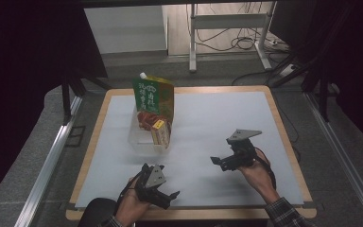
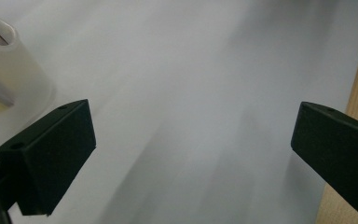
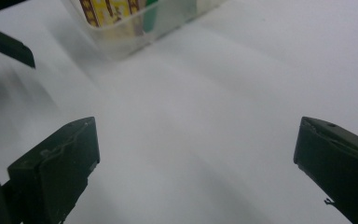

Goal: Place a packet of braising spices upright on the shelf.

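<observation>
A: Where does the packing stand?

B: The clear plastic tub [image 1: 144, 137] on the white-topped surface [image 1: 217, 123] already carries the tall green spouted refill pouch [image 1: 153, 97] and a small yellow-and-red box [image 1: 159, 134]. I see nothing loose lying around it, so I judge the loading largely done.

A: And the hand-held grippers?

B: The left hand-held gripper [image 1: 163, 195] sits near the front edge, jaws spread wide, nothing between them. The right hand-held gripper [image 1: 220, 162] is likewise wide and empty, well apart from the tub and aimed towards it.

A: How does the pouch sit?

B: Upright, long axis vertical, its white spout at the top left corner, printed face towards the person, leaning slightly.
</observation>
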The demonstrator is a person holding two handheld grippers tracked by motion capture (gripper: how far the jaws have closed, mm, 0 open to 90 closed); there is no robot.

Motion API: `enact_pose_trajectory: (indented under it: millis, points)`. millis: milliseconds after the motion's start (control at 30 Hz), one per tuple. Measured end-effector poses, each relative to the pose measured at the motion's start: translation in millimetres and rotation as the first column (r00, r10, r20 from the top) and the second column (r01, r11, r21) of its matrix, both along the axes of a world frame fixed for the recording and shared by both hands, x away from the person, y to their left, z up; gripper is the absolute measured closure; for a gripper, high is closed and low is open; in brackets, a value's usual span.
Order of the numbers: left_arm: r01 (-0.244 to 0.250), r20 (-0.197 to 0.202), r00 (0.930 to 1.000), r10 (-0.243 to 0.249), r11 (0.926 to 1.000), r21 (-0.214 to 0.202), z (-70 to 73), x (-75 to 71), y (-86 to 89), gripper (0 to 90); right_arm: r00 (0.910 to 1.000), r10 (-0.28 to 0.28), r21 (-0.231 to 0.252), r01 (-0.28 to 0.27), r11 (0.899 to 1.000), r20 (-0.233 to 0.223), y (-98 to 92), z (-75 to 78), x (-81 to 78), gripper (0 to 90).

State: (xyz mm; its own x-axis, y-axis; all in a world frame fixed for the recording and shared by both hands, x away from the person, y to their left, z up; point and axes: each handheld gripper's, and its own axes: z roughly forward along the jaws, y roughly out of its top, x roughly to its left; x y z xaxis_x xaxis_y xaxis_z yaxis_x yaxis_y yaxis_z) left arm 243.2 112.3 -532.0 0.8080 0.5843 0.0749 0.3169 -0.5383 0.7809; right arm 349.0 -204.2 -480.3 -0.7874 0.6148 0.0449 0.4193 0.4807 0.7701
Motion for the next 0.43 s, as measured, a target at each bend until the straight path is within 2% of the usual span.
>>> enact_pose_trajectory:
  millis: [133, 233, 300, 433]
  points:
    - [0.001, 0.0, 1.0, -0.001, 1.0, 0.007, -0.4, 0.0, -0.4, 0.0, 0.9997, -0.018, -0.02, 0.018, 1.0, 0.015, -11.7, -6.0, -6.6, 0.1]
    - [-0.001, -0.001, 1.0, 0.001, 1.0, 0.009, -0.5, 0.1, -0.5, 0.0, 0.9992, -0.037, -0.058, 0.038, 0.998, 0.019, -21.1, -12.8, -11.8, 0.1]
    - [-0.001, -0.001, 1.0, 0.001, 1.0, 0.007, -0.4, 0.1, -0.3, 0.0, 0.9988, -0.049, -0.077, 0.049, 0.996, 0.002, -28.2, -19.3, -12.8, 0.1]
    - [-0.003, 0.001, 1.0, 0.003, 1.0, 0.001, 0.3, 0.5, 0.4, 0.0, 0.998, -0.062, -0.071, 0.061, 0.996, -0.011, -30.4, -21.8, -10.7, 0.1]
